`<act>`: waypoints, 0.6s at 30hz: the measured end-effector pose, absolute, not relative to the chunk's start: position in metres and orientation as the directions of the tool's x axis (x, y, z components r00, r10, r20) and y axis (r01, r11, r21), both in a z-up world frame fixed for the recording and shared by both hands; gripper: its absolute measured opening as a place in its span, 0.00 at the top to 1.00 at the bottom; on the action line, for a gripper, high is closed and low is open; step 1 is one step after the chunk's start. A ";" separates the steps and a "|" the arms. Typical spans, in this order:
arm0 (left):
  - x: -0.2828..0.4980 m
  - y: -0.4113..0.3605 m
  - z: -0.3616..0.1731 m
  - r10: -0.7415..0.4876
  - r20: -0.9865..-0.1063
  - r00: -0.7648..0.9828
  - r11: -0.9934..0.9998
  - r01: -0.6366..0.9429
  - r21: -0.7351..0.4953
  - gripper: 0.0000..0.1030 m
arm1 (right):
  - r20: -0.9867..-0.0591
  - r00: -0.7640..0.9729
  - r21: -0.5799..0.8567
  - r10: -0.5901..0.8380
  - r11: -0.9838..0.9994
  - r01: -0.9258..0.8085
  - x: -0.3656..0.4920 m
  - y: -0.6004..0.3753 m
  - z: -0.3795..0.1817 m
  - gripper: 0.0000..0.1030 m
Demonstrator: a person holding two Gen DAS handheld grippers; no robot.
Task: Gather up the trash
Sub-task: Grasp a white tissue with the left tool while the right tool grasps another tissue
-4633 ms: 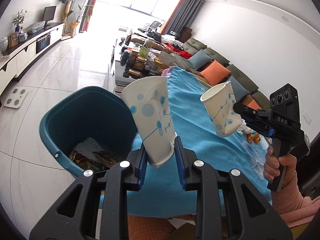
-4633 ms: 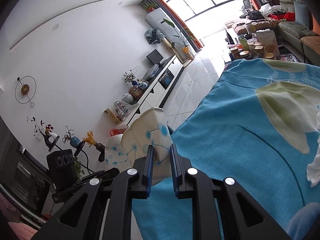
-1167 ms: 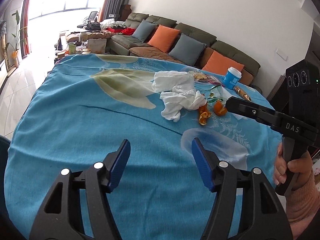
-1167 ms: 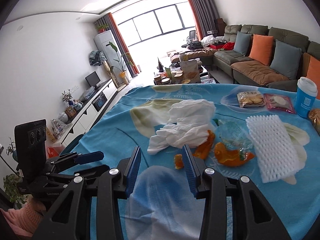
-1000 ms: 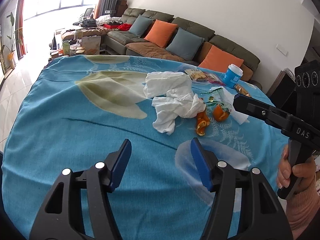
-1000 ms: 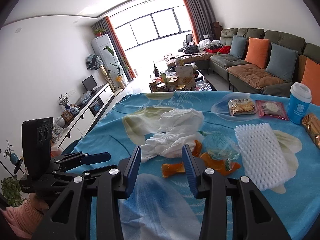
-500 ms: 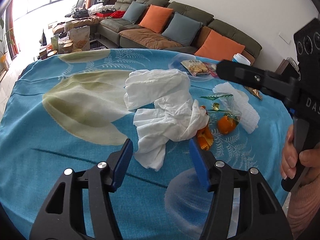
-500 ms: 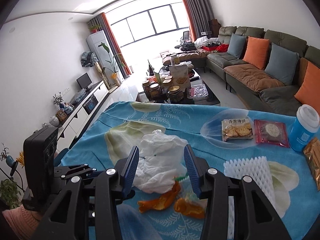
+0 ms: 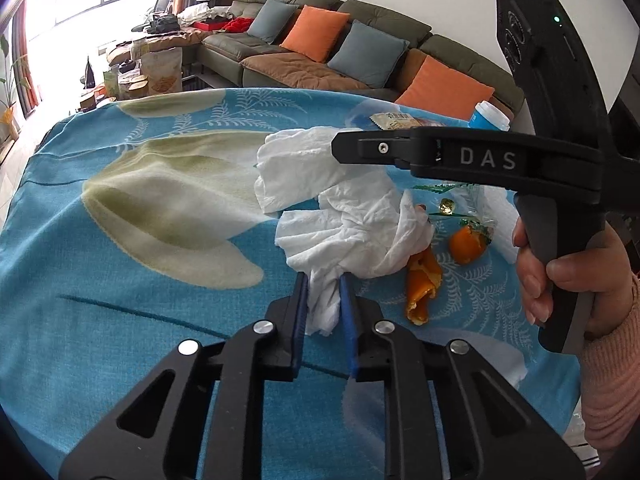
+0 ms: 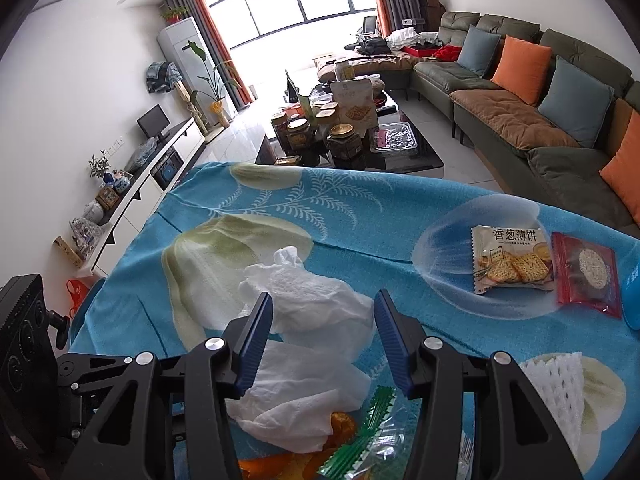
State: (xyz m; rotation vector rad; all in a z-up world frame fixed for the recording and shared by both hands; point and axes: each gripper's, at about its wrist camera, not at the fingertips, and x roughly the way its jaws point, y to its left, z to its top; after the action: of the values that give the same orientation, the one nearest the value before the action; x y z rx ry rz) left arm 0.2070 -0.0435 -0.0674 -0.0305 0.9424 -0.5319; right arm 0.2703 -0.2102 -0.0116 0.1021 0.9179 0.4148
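Tissue [image 9: 352, 216]: our left tool [image 9: 323, 308] is closing on its tail; right tool [image 10: 322, 336] gapes above. We should clamp firmly, lifting slowly.

Blue tablecloth [image 9: 120, 300], tissues [image 9: 344, 216], peels [image 9: 422, 280]

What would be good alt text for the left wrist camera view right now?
The left gripper is closing its jaws on the near end of a crumpled white tissue lying on a blue floral tablecloth. Orange peel lies just right of it, and a hand holds the right gripper above the tissue.
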 end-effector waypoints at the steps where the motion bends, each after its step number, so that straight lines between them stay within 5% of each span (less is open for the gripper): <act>1: 0.207 -0.043 -0.067 -0.448 -0.761 0.470 0.870 0.423 -0.252 0.88 | -0.748 0.534 0.264 0.394 0.915 -0.305 0.270 -0.210 -0.012 0.63; 3: 0.205 -0.041 -0.067 -0.453 -0.758 0.470 0.869 0.424 -0.256 0.90 | -0.748 0.527 0.274 0.404 0.910 -0.310 0.271 -0.210 -0.012 0.81; 5: 0.202 -0.039 -0.068 -0.457 -0.754 0.472 0.867 0.427 -0.258 0.92 | -0.742 0.534 0.267 0.406 0.909 -0.320 0.269 -0.210 -0.010 0.90; 18: 0.166 -0.005 -0.046 -0.495 -0.684 0.536 0.858 0.427 -0.286 0.93 | -0.627 0.607 0.328 0.488 0.872 -0.363 0.236 -0.218 0.031 0.91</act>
State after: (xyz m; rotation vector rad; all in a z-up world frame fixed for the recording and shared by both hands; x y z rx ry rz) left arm 0.1656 -0.0048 -0.0457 -0.0876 0.8424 -0.5498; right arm 0.2363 -0.2179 0.0306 0.1745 0.7750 0.4945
